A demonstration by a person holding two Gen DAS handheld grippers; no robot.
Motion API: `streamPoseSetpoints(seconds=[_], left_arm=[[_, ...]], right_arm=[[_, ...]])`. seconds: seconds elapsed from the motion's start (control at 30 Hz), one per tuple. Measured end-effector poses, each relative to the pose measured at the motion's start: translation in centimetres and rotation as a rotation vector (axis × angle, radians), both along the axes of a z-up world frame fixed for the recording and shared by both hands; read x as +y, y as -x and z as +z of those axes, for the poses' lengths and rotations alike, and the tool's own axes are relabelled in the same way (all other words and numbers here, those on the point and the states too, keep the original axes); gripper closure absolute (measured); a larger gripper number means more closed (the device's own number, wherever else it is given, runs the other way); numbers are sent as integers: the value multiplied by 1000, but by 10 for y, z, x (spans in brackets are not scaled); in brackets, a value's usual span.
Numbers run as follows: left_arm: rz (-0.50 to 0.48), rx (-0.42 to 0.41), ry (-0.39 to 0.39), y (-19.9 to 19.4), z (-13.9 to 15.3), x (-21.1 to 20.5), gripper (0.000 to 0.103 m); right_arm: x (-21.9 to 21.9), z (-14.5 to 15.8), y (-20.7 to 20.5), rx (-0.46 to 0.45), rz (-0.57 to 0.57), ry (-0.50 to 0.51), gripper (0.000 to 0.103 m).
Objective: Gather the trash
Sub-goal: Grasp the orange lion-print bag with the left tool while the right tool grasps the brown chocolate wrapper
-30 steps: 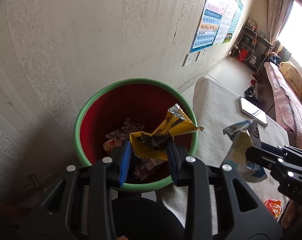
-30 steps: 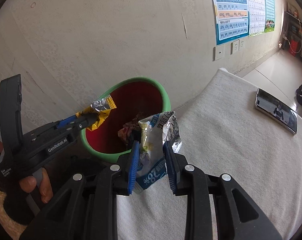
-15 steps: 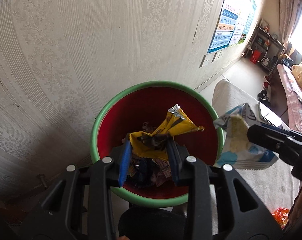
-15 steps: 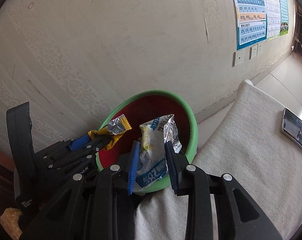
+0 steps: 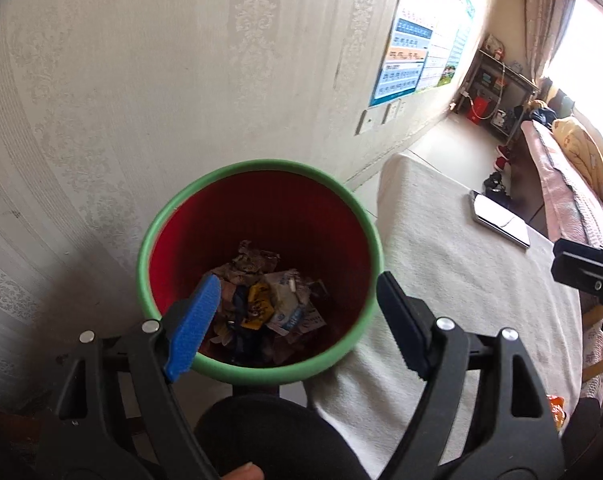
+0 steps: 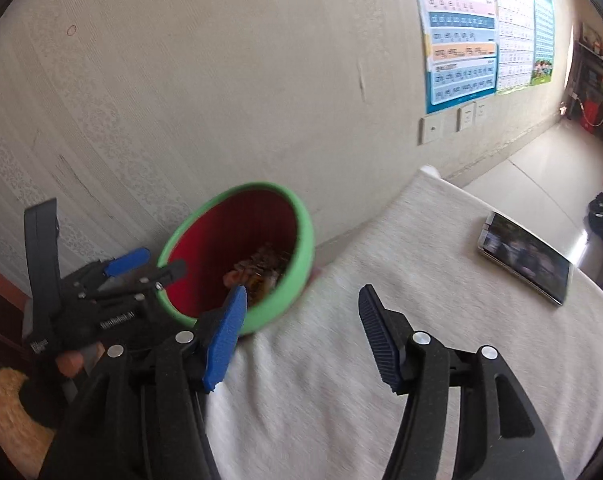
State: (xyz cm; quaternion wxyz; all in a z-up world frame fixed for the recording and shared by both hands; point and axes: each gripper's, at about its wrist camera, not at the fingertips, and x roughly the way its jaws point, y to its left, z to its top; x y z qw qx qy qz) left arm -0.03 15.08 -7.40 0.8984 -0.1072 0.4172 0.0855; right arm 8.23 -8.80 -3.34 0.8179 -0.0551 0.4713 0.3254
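A red bin with a green rim (image 5: 173,216) stands by the wall beside the table. It holds a pile of crumpled wrappers (image 5: 261,300), among them a yellow one and a white-blue one. My left gripper (image 5: 297,292) is open and empty right above the bin. My right gripper (image 6: 303,304) is open and empty over the table's white cloth, just right of the bin (image 6: 297,216). The left gripper also shows in the right wrist view (image 6: 149,264), at the bin's left rim.
The table has a white cloth (image 5: 461,280) with a phone (image 5: 501,220) lying on it, also in the right wrist view (image 6: 525,258). An orange wrapper (image 5: 555,416) lies at the table's near right edge. The papered wall (image 5: 141,60) is close behind the bin.
Both grippers have opened. The yellow wrapper and the white-blue packet have dropped into the bin. The right gripper has moved back over the table.
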Motion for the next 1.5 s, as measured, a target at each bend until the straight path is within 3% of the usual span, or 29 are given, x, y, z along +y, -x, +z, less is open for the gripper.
streamPoseSetpoints(seconds=[0.2, 0.4, 0.53, 0.63, 0.8, 0.93, 1.07, 1.17, 1.23, 1.5], left_arm=[[-244, 34, 50, 5, -7, -86, 26], [-481, 103, 100, 21, -19, -173, 26], [-600, 152, 153, 32, -28, -212, 26], [-686, 188, 163, 36, -33, -235, 26], [-800, 264, 201, 47, -44, -261, 22], [-870, 365, 249, 58, -66, -284, 22], [-888, 443, 224, 61, -91, -299, 22], [-829, 475, 243, 54, -103, -292, 38], [-788, 466, 275, 47, -102, -281, 41], [-614, 359, 195, 22, -83, -231, 44]], right_arm=[[-113, -45, 41, 147, -172, 149, 41], [-183, -88, 85, 300, -292, 213, 41], [-199, -109, 109, 403, -265, 229, 41], [-201, -111, 113, 426, -270, 177, 46], [-207, -109, 111, 455, -269, 151, 43], [-229, -102, 110, 421, -373, 139, 42], [-242, -99, 108, 407, -438, 131, 42], [-240, -98, 109, 408, -412, 140, 42], [-231, -102, 107, 412, -393, 140, 42], [-215, -109, 120, 452, -331, 115, 34]])
